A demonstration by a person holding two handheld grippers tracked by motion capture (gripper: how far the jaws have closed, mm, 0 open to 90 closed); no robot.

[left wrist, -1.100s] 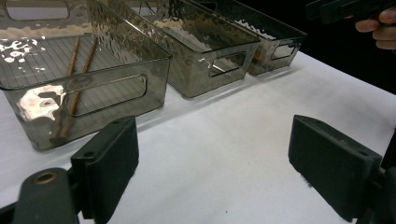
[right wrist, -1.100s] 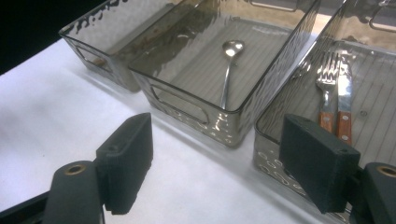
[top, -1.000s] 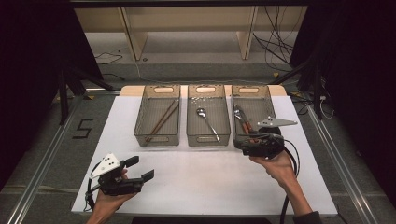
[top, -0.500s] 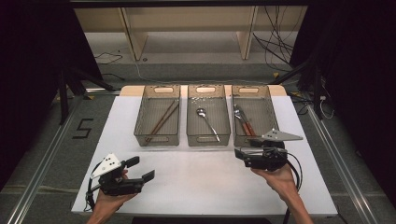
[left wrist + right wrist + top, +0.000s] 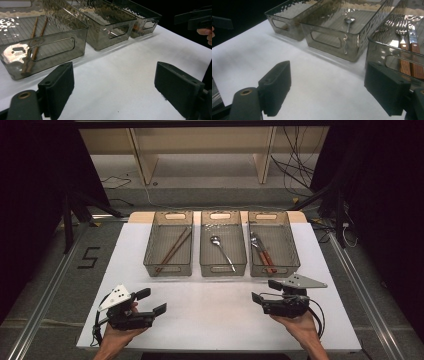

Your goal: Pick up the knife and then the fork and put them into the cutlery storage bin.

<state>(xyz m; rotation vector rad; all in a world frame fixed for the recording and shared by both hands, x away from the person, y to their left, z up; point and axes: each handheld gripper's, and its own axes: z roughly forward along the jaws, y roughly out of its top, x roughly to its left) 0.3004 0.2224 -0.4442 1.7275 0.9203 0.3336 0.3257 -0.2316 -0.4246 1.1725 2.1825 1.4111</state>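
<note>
Three clear grey bins stand in a row at the back of the white table. A pair of brown chopsticks lies in the left bin. The middle bin holds a metal spoon. A fork and a knife with wooden handles lie in the right bin. My left gripper is open and empty over the table's front left. My right gripper is open and empty in front of the right bin.
Bare white tabletop stretches between the grippers and the bins. Metal rails run along both sides of the table. A wooden shelf frame and loose cables lie on the floor behind. A "5" mark is on the floor at left.
My right gripper has drawn back from the right bin's front end toward the near edge of the table. The left gripper has stayed where it was.
</note>
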